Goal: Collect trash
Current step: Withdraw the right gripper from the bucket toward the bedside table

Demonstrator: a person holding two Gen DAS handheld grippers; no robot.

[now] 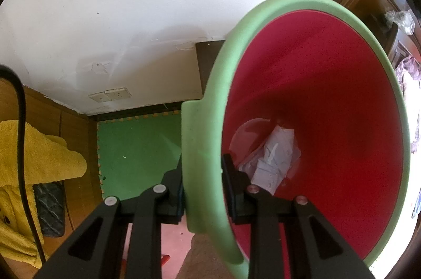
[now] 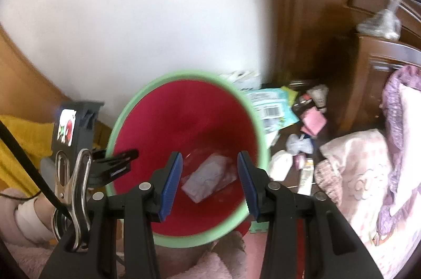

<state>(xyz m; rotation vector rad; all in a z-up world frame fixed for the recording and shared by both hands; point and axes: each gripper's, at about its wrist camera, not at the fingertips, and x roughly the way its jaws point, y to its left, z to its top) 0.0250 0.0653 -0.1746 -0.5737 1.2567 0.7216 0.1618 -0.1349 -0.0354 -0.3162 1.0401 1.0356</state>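
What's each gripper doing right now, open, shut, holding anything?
Left gripper: shut on the green rim of the red bin.
Right gripper: jaws open, nothing between them, above the bin; crumpled paper lies inside.

Bright daylight from right, glare at right edges; fisheye bending, dark corner vignette; right wrist view motion-blurred, left sharp.

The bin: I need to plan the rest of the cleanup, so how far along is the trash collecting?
Done: crumpled paper lies in the bin. In hand: left gripper clamps the bin rim; right gripper is empty above it. Left: scattered packets on the floor by the wooden cabinet.
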